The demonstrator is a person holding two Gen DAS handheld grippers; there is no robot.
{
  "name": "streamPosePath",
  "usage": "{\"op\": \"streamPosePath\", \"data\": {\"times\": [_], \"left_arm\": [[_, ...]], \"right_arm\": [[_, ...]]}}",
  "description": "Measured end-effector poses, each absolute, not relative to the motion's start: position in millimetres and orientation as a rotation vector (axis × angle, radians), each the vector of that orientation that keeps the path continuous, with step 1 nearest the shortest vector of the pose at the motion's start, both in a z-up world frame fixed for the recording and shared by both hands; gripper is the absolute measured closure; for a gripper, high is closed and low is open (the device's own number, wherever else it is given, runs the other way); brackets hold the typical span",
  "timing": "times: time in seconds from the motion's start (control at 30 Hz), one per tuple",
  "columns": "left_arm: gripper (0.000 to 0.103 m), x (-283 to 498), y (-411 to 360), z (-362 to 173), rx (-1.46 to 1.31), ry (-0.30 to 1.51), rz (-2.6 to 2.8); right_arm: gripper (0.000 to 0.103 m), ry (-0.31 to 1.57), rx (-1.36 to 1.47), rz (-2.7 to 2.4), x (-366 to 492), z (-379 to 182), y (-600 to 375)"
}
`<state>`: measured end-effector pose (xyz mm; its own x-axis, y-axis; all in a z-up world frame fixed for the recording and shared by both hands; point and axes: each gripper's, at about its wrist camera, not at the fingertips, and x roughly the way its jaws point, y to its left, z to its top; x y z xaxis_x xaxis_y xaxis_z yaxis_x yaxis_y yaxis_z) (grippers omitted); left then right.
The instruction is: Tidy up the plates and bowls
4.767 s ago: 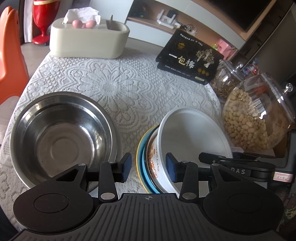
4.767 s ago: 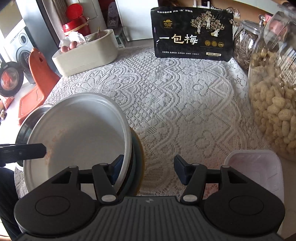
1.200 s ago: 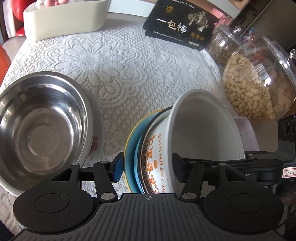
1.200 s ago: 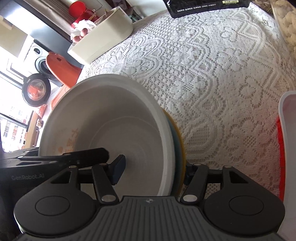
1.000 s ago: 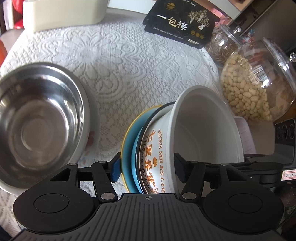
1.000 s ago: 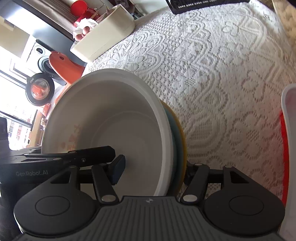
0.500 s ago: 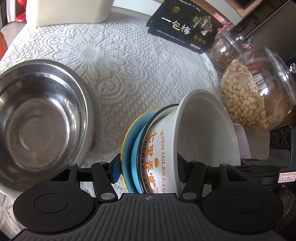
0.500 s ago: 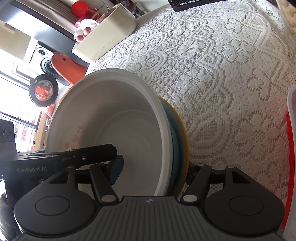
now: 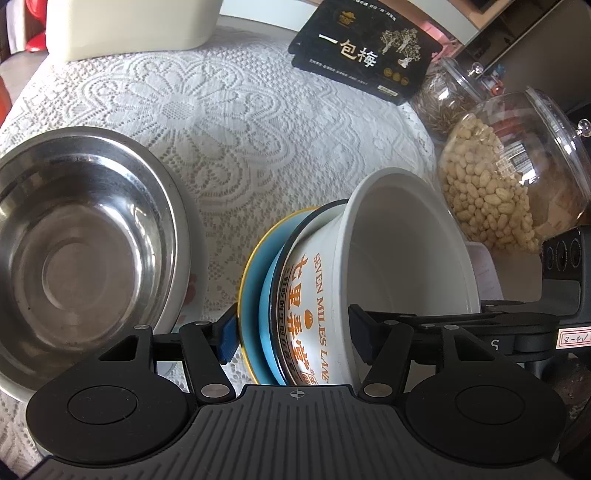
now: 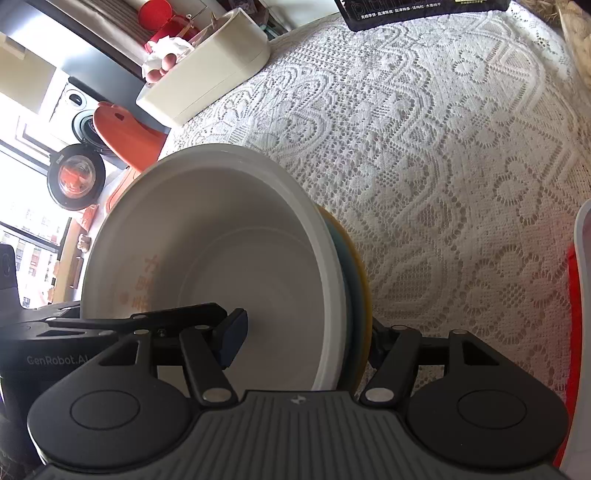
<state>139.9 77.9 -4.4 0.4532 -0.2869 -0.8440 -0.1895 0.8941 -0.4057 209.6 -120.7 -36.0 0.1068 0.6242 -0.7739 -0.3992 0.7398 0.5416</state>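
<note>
Both tongs, left (image 9: 290,338) and right (image 10: 308,338), clamped across tilted white bowl (image 9: 406,251) and plates (image 9: 255,295).

Left claw (image 9: 291,338) just widened (right claw (image 10: 306,341) steady) — both angled down.

A table covered with a white lace cloth (image 9: 229,122) carries everything. At its near left sits a steel bowl (image 9: 81,236), upright, resting on something pale whose rim shows just beneath it. At the far left stands a cream tub (image 9: 129,26); in the right wrist view it (image 10: 207,70) holds tissue and pinkish round things. A black box (image 9: 365,55) with white Chinese lettering lies at the far edge. To the right stand 2 clear jars, touching or nearly so: the nearer peanut jar (image 9: 506,177) and a smaller jar (image 9: 443,99) of dark, thin bits. A white tray (image 10: 581,295) lies at the near right.
</note>
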Motion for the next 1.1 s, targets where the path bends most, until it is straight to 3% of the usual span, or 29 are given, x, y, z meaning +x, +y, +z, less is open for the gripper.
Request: {"op": "streamPosePath", "data": {"times": [0.43,1.1], "left_arm": [[0.036,145,72,-6,-0.462,1.127,-0.051],[0.036,155,75,-6,-0.523,1.178,-0.065]], "right_arm": [[0.046,1.313,0.254,0.775,214,-41,-126],[0.046,1.39,0.273,0.697,212,-35,-127]]}}
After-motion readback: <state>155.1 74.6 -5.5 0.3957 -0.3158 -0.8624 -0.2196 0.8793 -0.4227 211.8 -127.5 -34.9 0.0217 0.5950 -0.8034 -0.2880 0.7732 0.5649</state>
